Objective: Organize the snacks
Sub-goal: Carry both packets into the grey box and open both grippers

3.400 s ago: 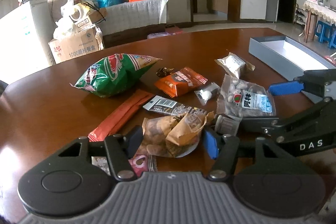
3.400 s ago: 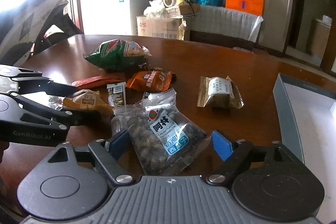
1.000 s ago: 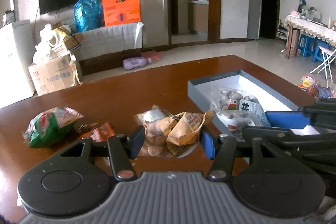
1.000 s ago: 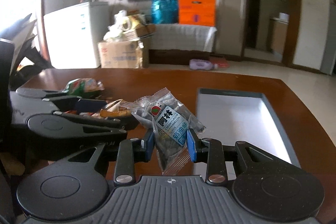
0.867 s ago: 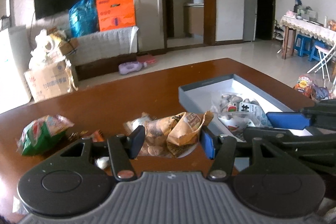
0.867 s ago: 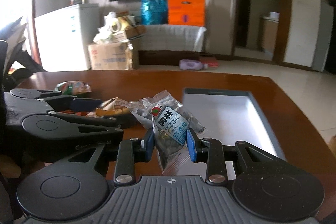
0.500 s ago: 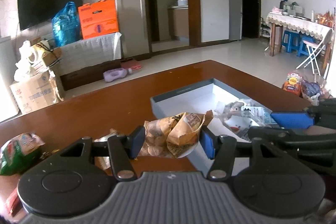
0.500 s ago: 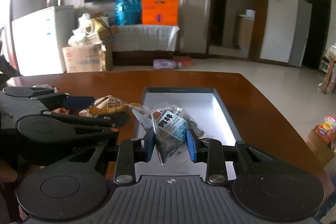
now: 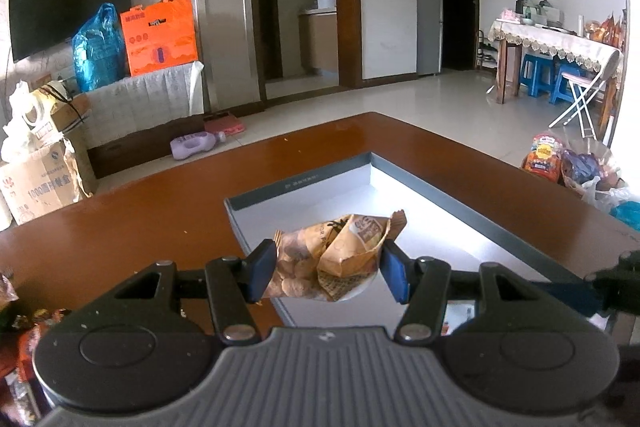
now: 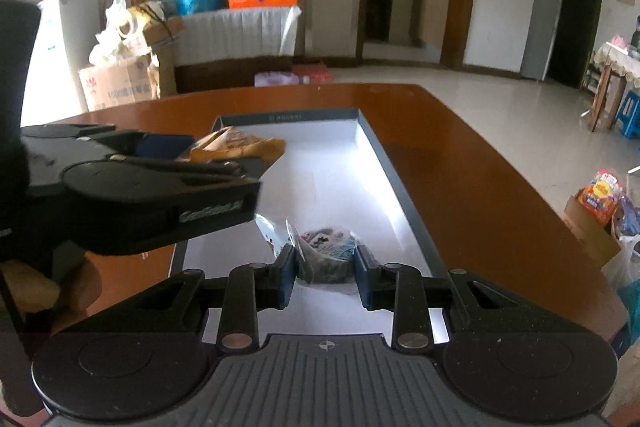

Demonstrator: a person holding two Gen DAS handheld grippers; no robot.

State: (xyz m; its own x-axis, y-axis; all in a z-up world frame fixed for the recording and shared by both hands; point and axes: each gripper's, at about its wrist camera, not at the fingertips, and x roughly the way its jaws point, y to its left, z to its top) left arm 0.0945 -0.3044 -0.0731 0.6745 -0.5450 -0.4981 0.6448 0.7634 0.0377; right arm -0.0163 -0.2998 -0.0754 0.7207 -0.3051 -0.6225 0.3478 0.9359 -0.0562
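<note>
Both packets hang over the grey tray (image 10: pixel 404 187), long axis running away from the cameras. Right gripper (image 10: pixel 325 269) clenched on the clear nut packet (image 10: pixel 326 259) near the tray floor; left gripper (image 9: pixel 328 269) grasping the tan snack packet (image 9: pixel 336 253) further along

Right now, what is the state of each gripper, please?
Left gripper: closed on the brown snack bag, above the box.
Right gripper: closed on the clear snack bag.

Left gripper (image 9: pixel 327 269) and right gripper (image 10: pixel 325 275), side by side and both angled downward, each with its blue pads (image 9: pixel 262 269) clamped on a snack packet, the left jaws set wider than the right.
</note>
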